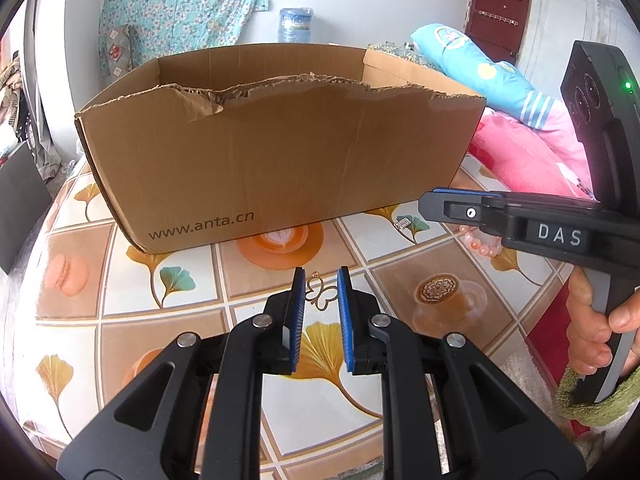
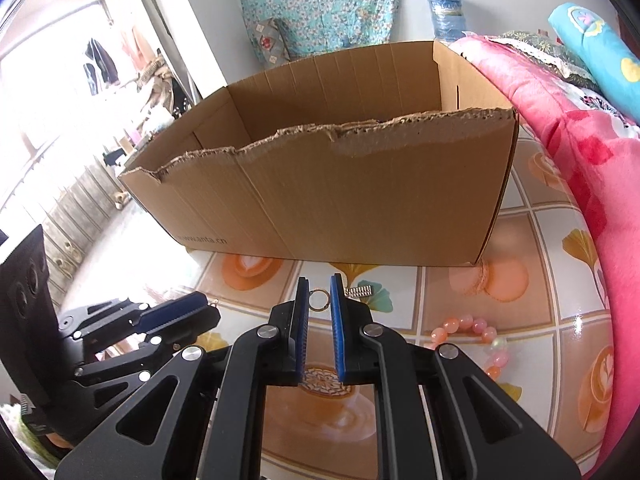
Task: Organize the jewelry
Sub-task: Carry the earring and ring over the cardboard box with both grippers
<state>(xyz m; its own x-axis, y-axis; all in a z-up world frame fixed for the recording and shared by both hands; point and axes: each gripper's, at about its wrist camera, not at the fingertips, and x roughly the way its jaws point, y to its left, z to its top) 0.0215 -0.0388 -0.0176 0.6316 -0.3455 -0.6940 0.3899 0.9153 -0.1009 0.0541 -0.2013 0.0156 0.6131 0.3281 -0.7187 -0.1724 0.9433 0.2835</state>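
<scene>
A gold butterfly pendant (image 1: 322, 294) lies on the patterned tablecloth between the tips of my left gripper (image 1: 321, 286), which is open around it. My right gripper (image 2: 320, 294) is open with a small gold ring (image 2: 319, 300) between its tips; whether the pads touch it I cannot tell. A small silver clasp (image 2: 359, 291) lies just right of the right tip, and shows in the left wrist view (image 1: 403, 222). A pink bead bracelet (image 2: 476, 334) lies to the right. The open cardboard box (image 1: 276, 152) stands behind both grippers.
The box's torn front wall (image 2: 340, 200) is close ahead. Pink and blue bedding (image 2: 580, 128) is piled at the table's right edge. The left gripper (image 2: 176, 312) shows low at the left of the right wrist view. The table's round edge (image 1: 36, 264) drops off at left.
</scene>
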